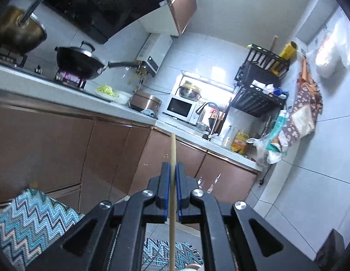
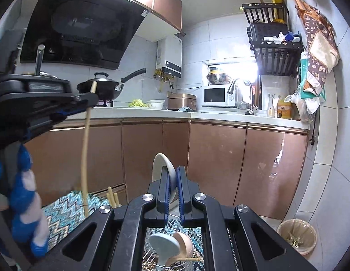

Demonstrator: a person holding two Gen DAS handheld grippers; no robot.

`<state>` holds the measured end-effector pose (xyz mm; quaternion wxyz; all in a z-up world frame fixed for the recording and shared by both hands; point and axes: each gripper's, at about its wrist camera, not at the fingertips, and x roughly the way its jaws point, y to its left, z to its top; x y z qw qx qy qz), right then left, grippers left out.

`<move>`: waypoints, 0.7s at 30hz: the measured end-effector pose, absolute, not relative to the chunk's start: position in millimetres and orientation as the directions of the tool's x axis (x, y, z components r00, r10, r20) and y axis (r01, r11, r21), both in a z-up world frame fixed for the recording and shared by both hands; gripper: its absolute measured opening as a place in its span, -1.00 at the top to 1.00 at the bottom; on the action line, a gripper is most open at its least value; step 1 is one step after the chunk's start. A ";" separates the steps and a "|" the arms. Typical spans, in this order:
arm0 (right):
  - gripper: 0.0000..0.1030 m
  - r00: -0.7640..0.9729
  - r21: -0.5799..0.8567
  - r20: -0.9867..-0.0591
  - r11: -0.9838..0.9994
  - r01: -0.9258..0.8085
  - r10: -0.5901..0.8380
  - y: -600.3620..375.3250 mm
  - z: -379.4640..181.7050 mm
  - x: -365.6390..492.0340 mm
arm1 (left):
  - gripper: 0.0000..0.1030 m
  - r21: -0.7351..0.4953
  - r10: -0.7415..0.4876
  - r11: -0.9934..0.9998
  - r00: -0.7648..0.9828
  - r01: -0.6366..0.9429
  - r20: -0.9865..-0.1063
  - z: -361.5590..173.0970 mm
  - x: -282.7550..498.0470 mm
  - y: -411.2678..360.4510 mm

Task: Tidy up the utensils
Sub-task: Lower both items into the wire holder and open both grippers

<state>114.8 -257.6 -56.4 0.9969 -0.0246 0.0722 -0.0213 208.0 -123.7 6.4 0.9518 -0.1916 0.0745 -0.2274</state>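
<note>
While both claws are loaded, each utensil is pinched partway along so it stays steady in the air:

Left claw (image 1: 172, 176): closed tight on a single chopstick (image 1: 172, 149), gripped near its upper part, with a short end poking out above the pads and the long end hanging down below; likely a mid-shaft pinch to stop it swivelling.

Chopstick as seen from the right: the same stick (image 2: 85, 149) hangs nearly upright from the left claw (image 2: 90, 100), its lower tip over the zigzag mat (image 2: 62, 210).

Right claw (image 2: 173, 180): closed on a pale spoon (image 2: 162, 164), pads on the neck, bowl rising above them.

Rack (image 2: 152, 255): wire holder low between the arms, already carrying a blue-grey spoon (image 2: 162, 245) and a pink bowl (image 2: 185, 244); probably the destination.

Loose chopsticks (image 2: 112, 197): a few more stand by the mat, still unsorted.

Stage, as judged: carrying, nothing released yet.

Risk: the thin stick could slip or tilt in such a narrow pinch.
</note>
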 end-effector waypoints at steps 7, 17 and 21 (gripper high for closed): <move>0.86 0.983 -0.047 -0.172 0.998 0.050 -0.058 -265.0 -84.0 128.5 | 0.91 -0.392 -0.448 0.836 0.890 0.385 -0.082 -37.1 229.4 -143.3; 0.83 0.980 -0.034 -0.195 0.999 0.042 -0.048 -271.0 -98.5 128.3 | 0.86 -0.348 -0.401 0.872 0.910 0.344 -0.106 -79.7 226.3 -145.9; 0.76 0.977 -0.039 -0.207 0.999 0.037 -0.045 -269.1 -99.3 123.7 | 0.63 -0.344 -0.404 0.876 0.904 0.338 -0.140 -85.0 222.5 -141.8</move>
